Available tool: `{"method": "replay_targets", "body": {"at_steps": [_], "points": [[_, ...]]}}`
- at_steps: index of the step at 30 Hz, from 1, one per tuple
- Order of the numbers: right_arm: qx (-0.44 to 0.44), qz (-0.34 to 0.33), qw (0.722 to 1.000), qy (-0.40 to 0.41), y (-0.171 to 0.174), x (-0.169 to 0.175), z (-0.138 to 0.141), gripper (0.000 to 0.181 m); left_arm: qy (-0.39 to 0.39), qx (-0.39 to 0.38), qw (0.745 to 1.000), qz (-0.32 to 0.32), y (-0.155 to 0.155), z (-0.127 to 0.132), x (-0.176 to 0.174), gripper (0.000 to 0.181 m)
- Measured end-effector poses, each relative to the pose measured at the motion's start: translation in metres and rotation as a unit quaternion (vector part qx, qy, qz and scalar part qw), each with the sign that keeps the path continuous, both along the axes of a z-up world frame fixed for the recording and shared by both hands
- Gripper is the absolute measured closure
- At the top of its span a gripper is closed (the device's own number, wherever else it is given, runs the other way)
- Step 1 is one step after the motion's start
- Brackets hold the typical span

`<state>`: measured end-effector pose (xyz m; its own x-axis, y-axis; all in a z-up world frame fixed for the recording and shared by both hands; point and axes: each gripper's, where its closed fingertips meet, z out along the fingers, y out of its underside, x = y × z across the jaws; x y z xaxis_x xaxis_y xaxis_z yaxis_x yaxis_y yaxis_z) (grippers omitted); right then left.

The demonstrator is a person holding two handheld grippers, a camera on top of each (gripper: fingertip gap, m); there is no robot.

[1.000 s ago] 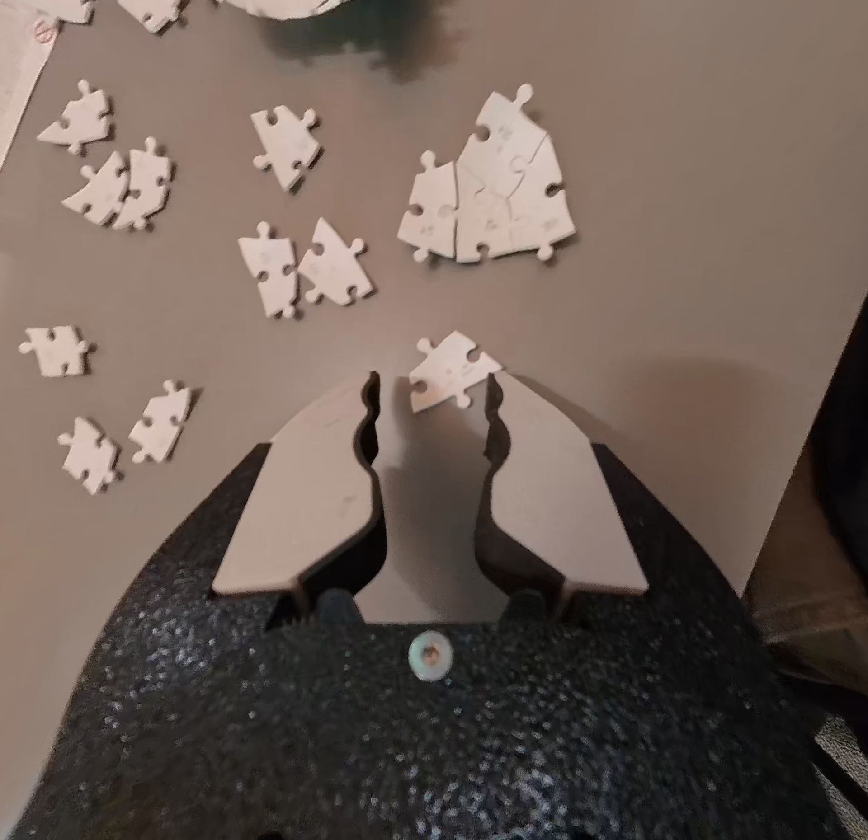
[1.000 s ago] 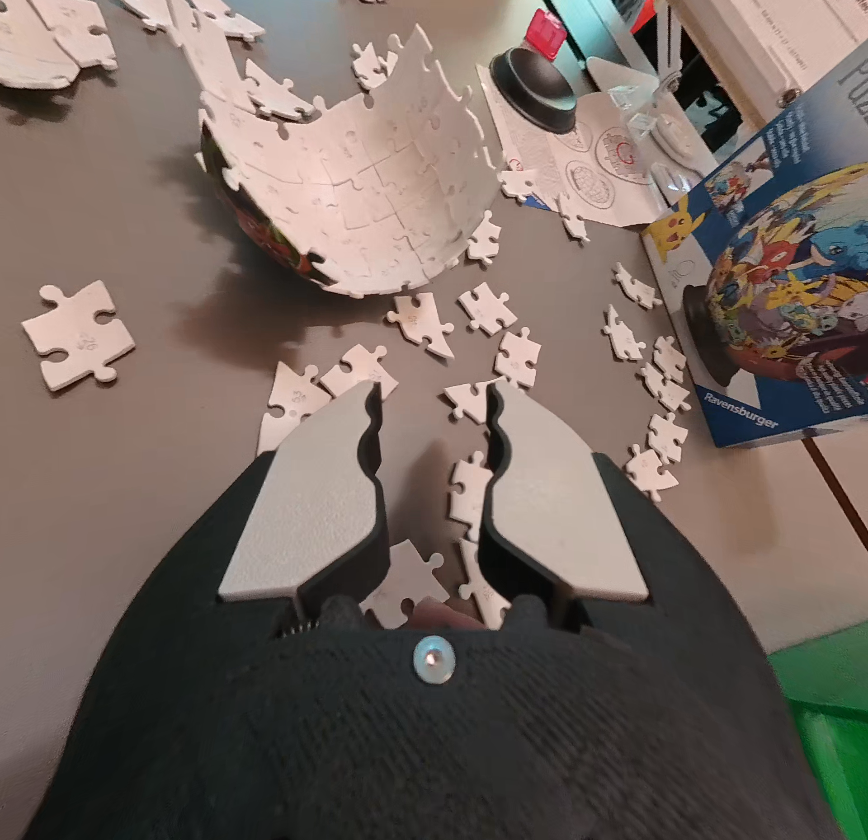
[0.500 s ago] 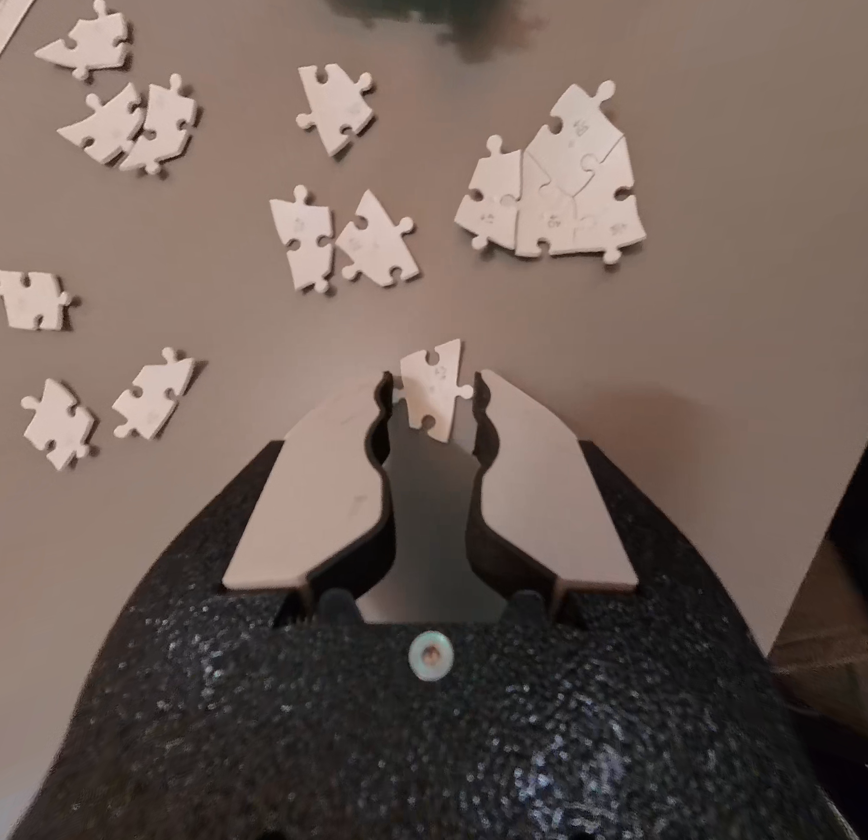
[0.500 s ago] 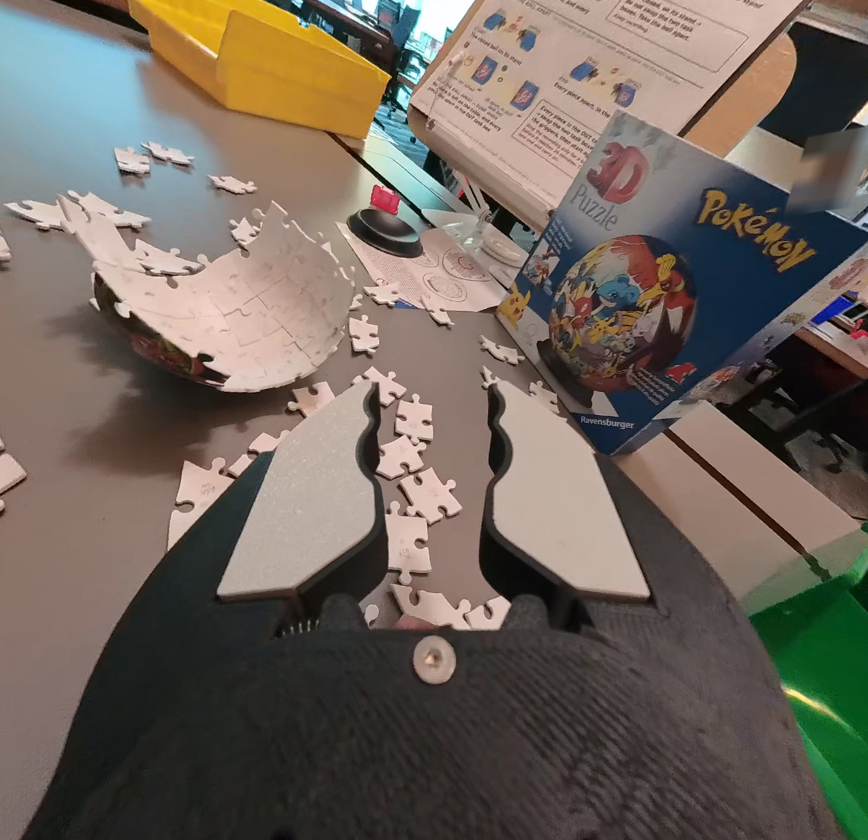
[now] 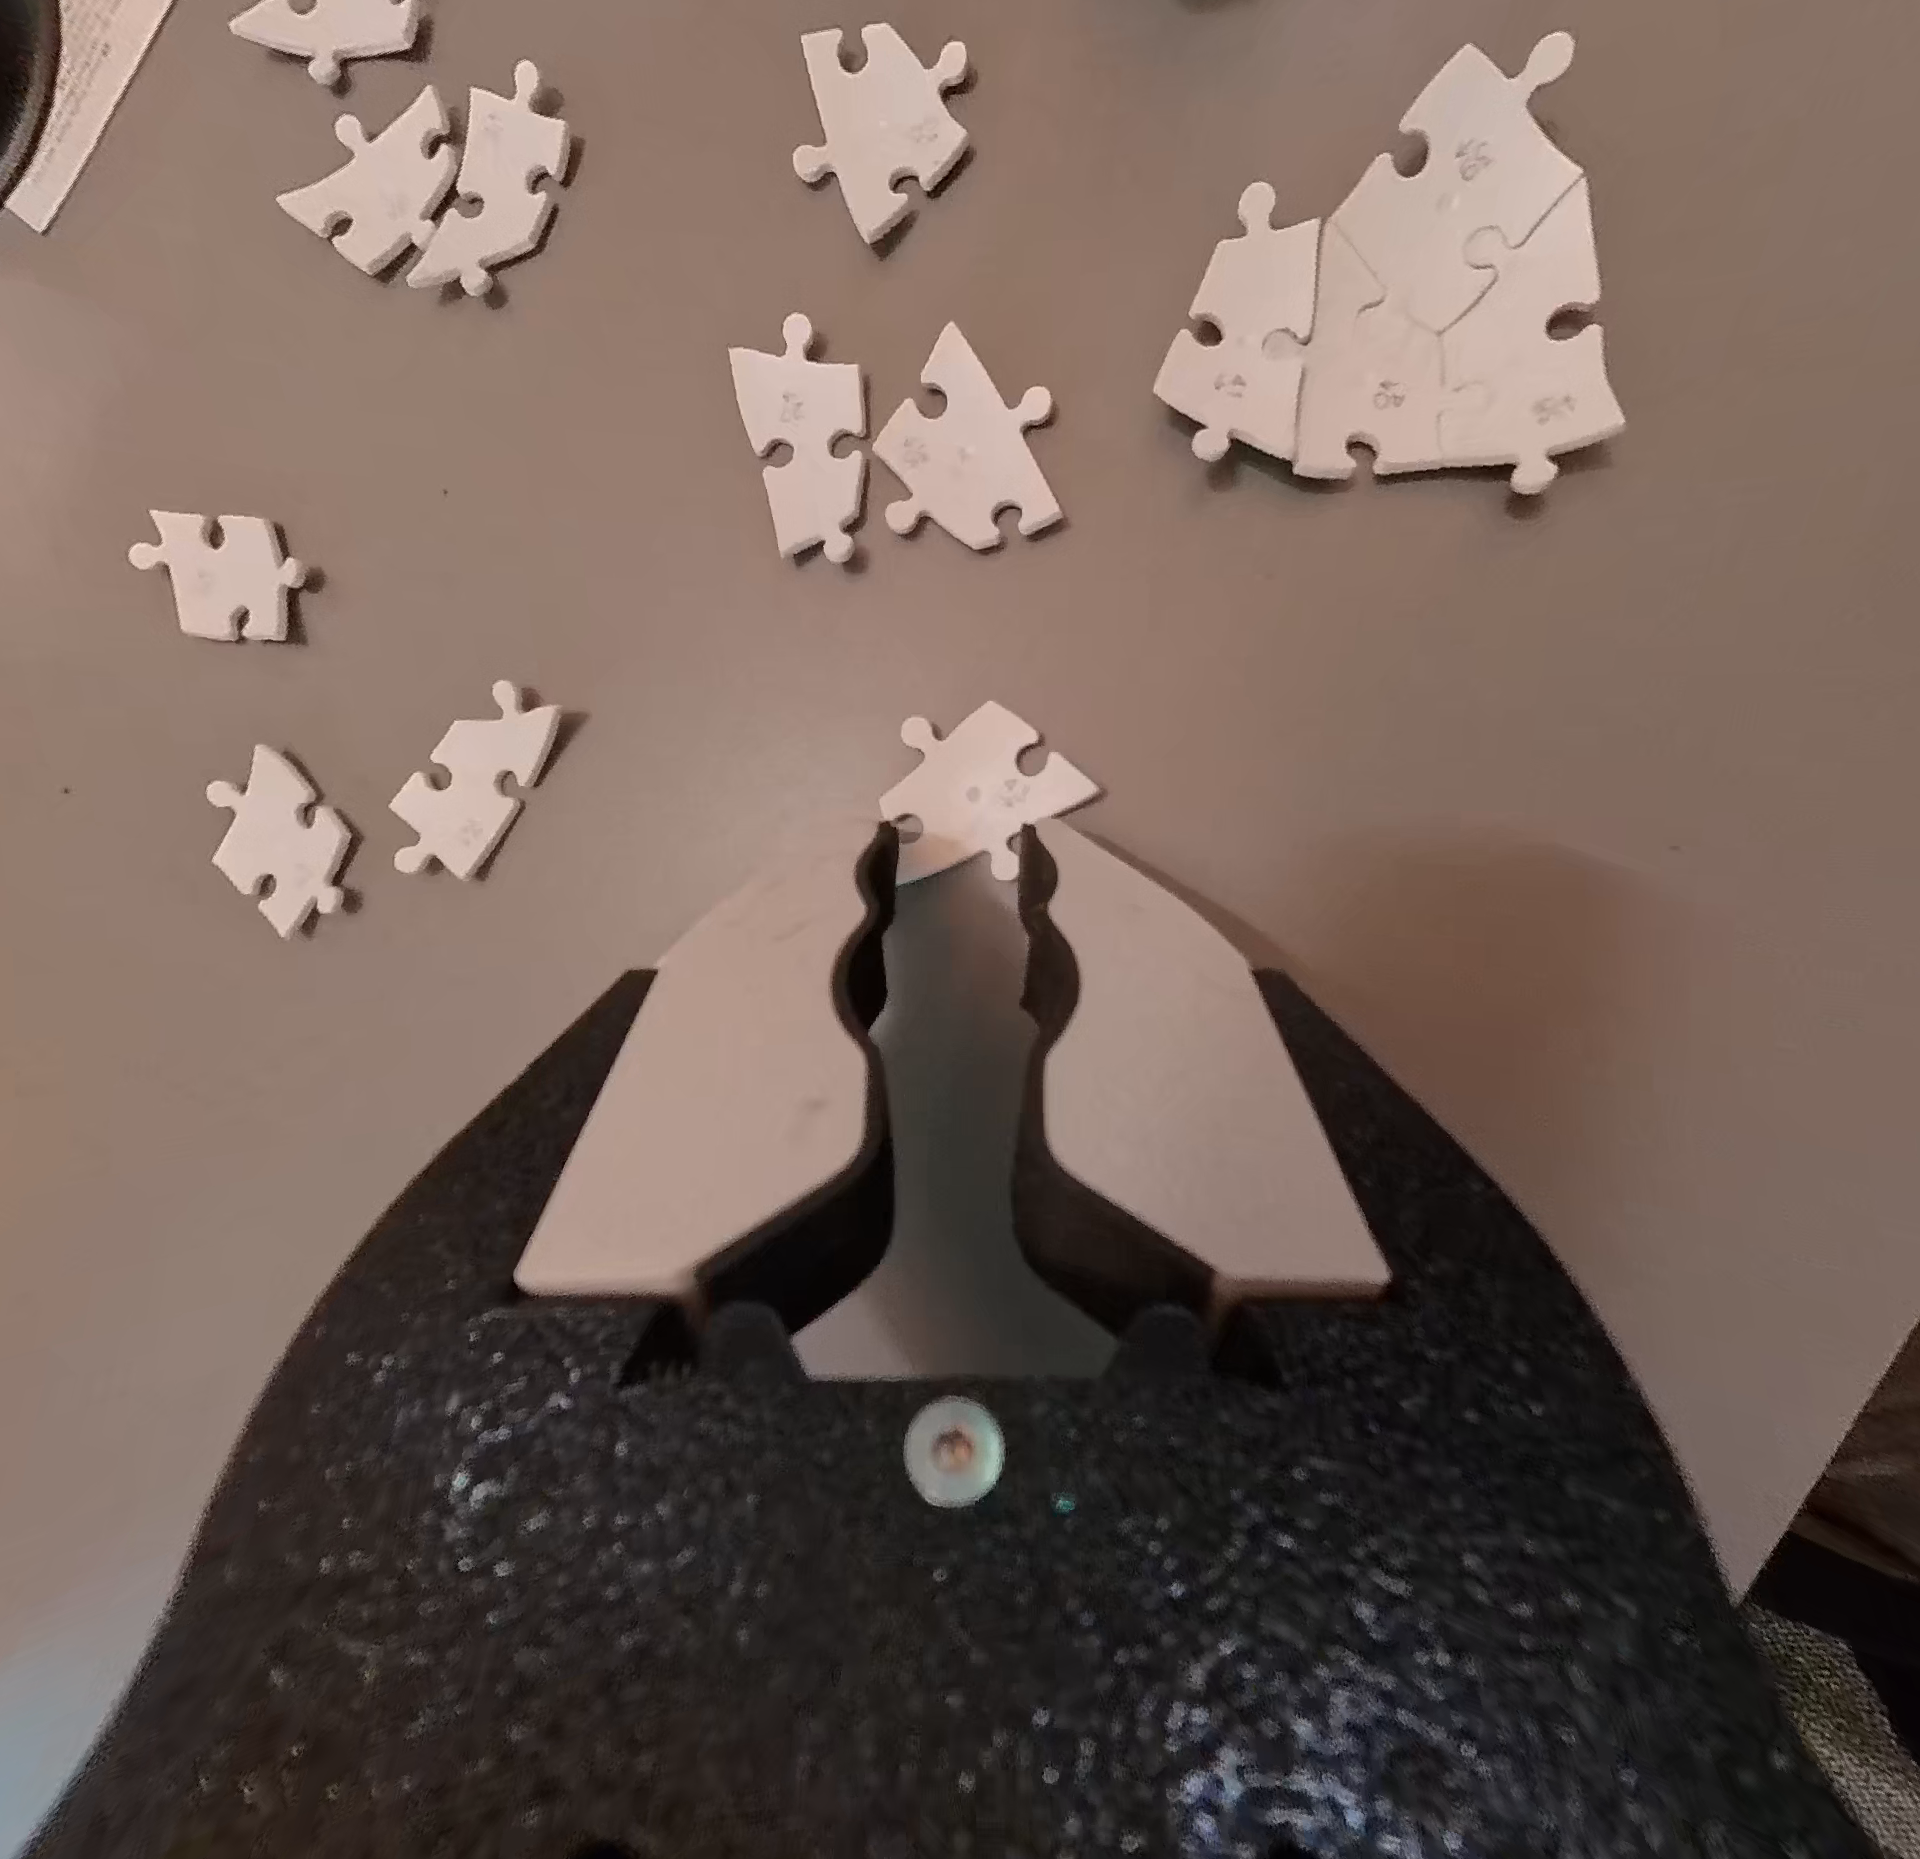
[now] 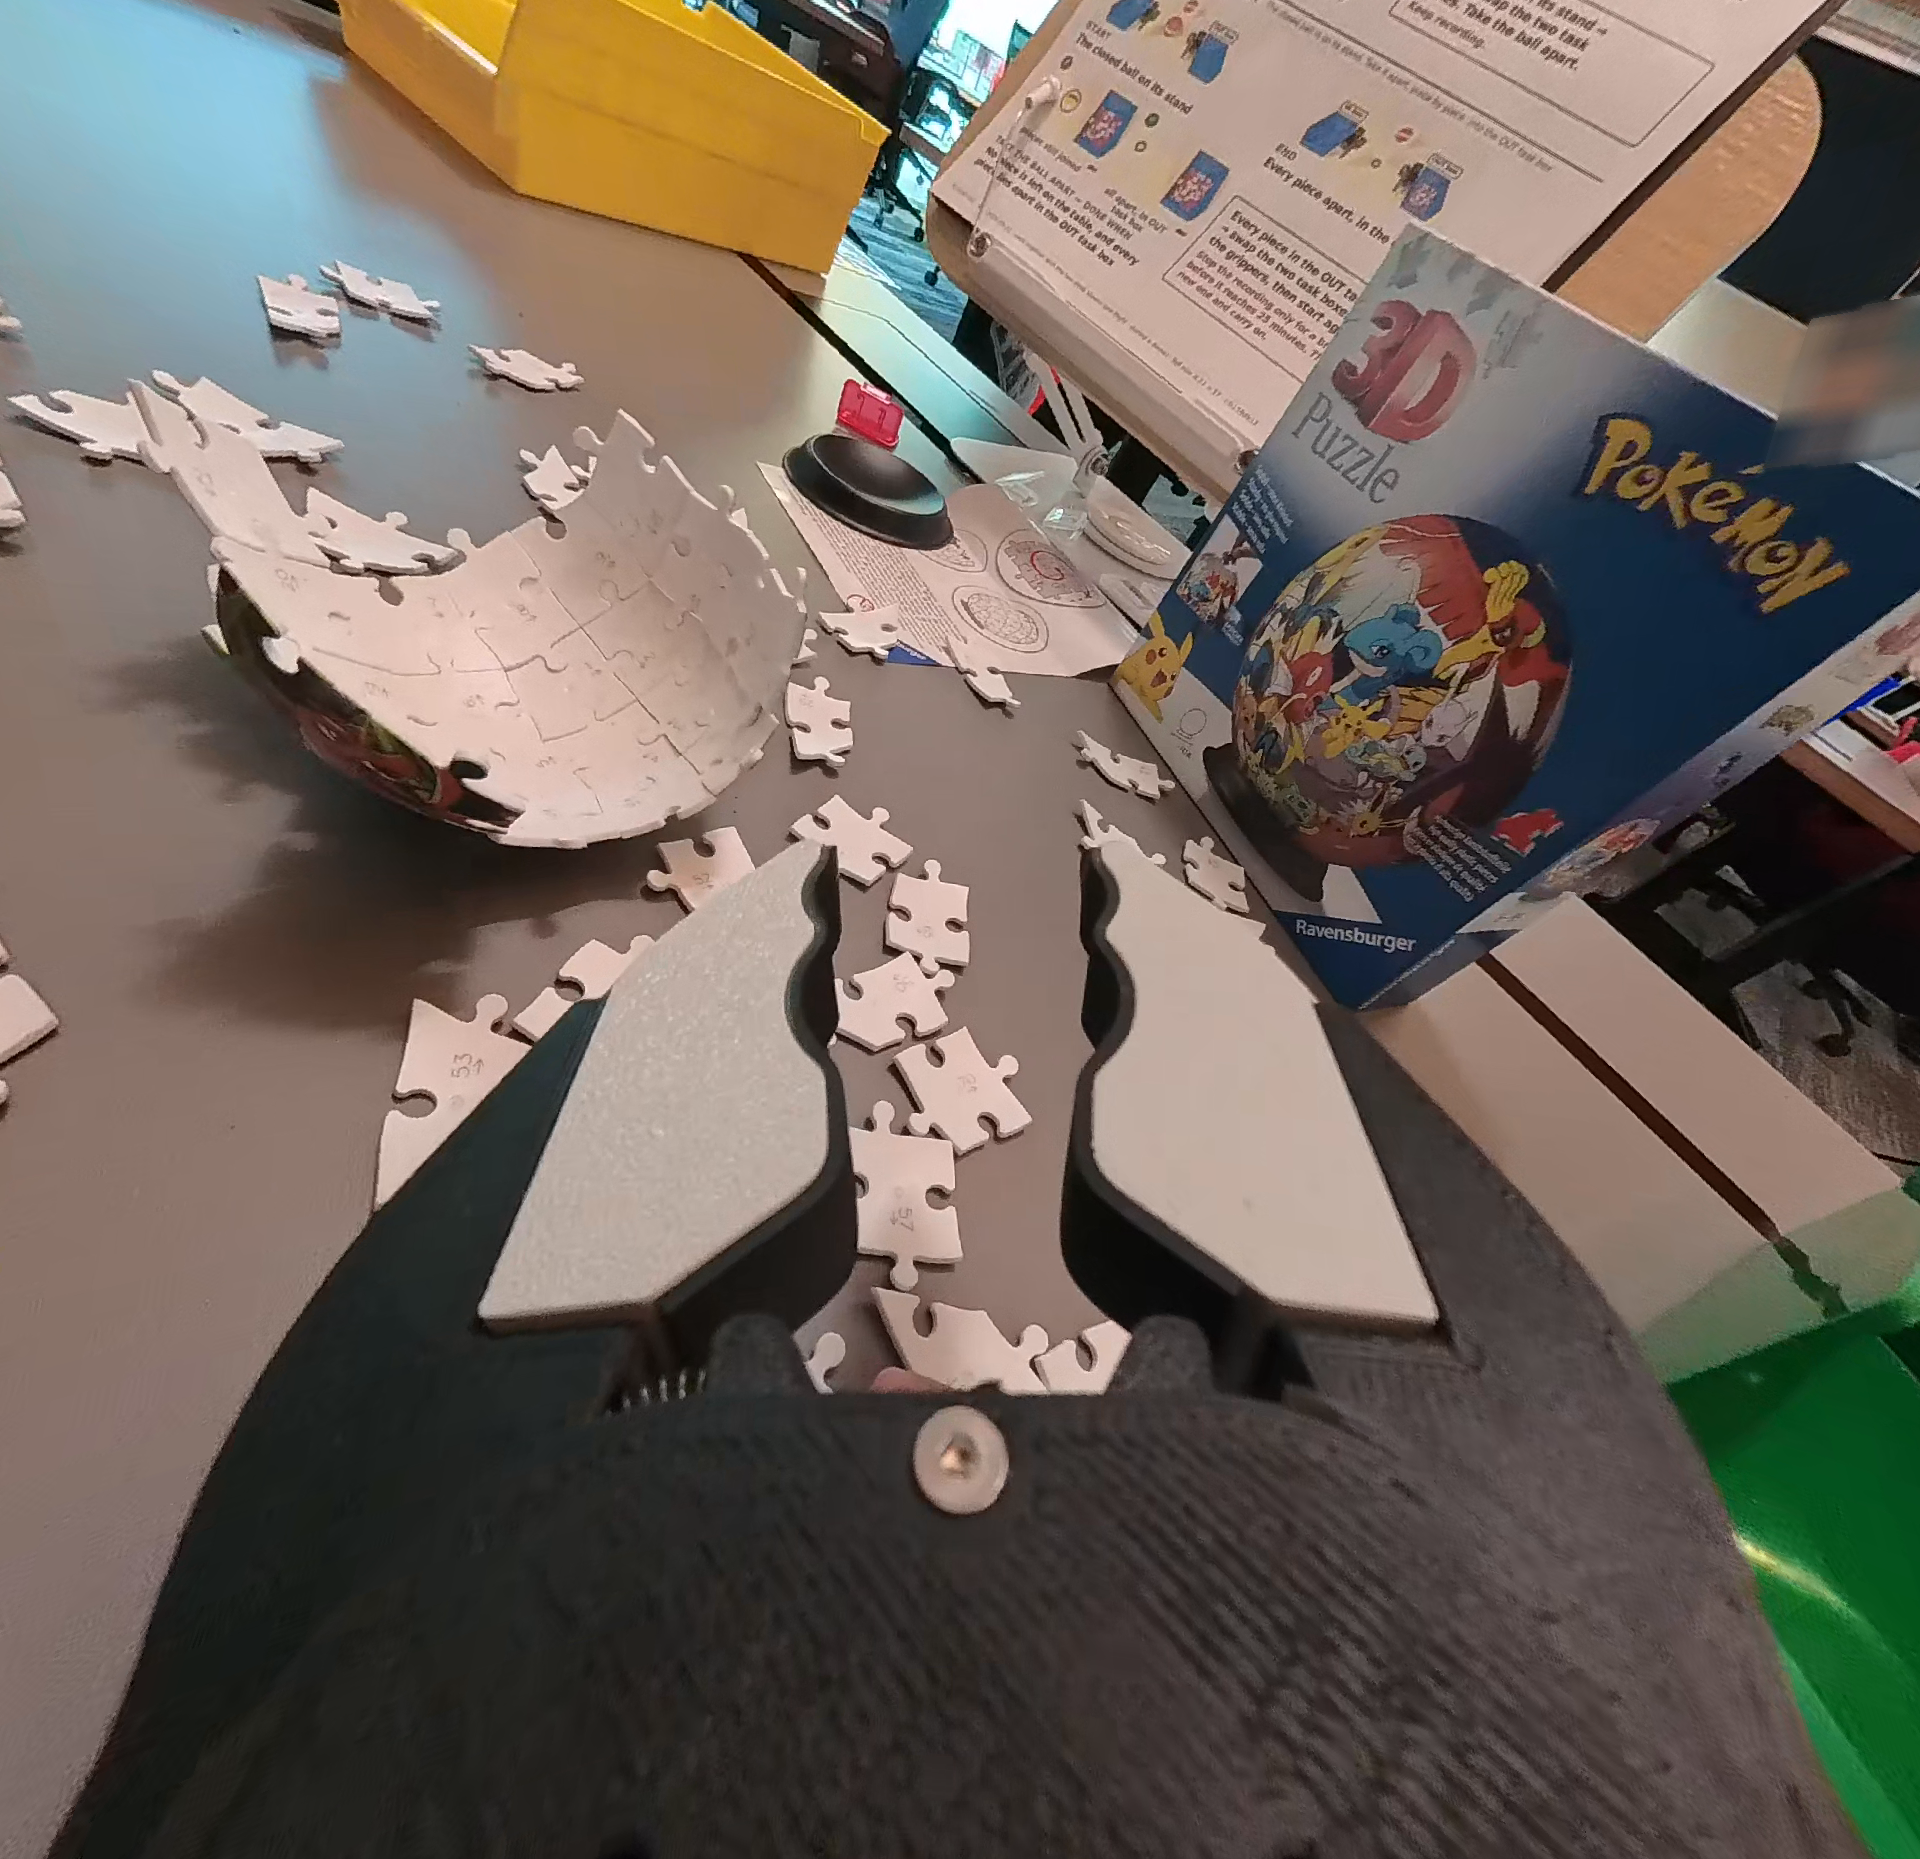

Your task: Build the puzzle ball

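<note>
In the left wrist view, my left gripper (image 5: 958, 838) is shut on a single white puzzle piece (image 5: 985, 789), pinching its near edge between the fingertips just above the grey table (image 5: 1299, 666). A joined patch of several pieces (image 5: 1403, 323) lies farther off to the right. Loose pieces (image 5: 800, 448) lie ahead and to the left. In the right wrist view, my right gripper (image 6: 956, 864) is open and empty above loose pieces (image 6: 961, 1082). The half-built puzzle ball (image 6: 520, 656), a white-lined bowl, lies on its side ahead to the left.
The blue puzzle box (image 6: 1507, 646) stands at the right by the table edge. A black stand (image 6: 868, 484) and a paper sheet (image 6: 935, 583) lie behind the ball. Yellow bins (image 6: 623, 95) sit at the back, with an instruction board (image 6: 1351, 74) to their right. The green area (image 6: 1818, 1497) is off the table. Spacing between my two grippers at the tips: around 35 centimeters.
My left gripper has narrowed onto the single piece, which has turned in the jaws, and the view has come closer to the table. My right gripper has tilted up to a shallower view and stays open.
</note>
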<state>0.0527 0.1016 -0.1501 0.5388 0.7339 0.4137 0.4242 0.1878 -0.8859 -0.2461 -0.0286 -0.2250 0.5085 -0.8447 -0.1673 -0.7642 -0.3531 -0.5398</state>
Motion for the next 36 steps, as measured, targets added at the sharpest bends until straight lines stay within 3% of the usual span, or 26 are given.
{"method": "replay_targets", "body": {"at_steps": [8, 20, 24, 28, 31, 36], "points": [[0.002, 0.001, 1.000, 0.003, -0.001, 0.000, 0.001, 0.136, 0.016, 0.002, 1.000, -0.004, -0.002, 0.005, -0.002, 0.157], [0.001, 0.003, 1.000, 0.018, -0.001, 0.002, 0.005, 0.138, -0.149, 0.090, 0.981, 0.087, 0.049, 0.072, 0.024, 0.156], [-0.012, 0.002, 0.999, 0.031, 0.001, 0.004, 0.006, 0.138, -0.195, 0.093, 0.972, 0.092, 0.074, 0.089, 0.054, 0.149], [-0.006, 0.007, 0.998, 0.062, 0.000, 0.009, 0.014, 0.139, -0.190, 0.077, 0.977, 0.053, 0.095, 0.097, 0.096, 0.140], [-0.002, 0.010, 0.996, 0.094, -0.002, 0.014, 0.022, 0.141, -0.175, 0.050, 0.983, 0.035, 0.114, 0.091, 0.120, 0.135], [-0.004, 0.018, 0.992, 0.122, -0.003, 0.019, 0.029, 0.142, -0.164, -0.008, 0.986, 0.007, 0.133, 0.083, 0.149, 0.141]]}}
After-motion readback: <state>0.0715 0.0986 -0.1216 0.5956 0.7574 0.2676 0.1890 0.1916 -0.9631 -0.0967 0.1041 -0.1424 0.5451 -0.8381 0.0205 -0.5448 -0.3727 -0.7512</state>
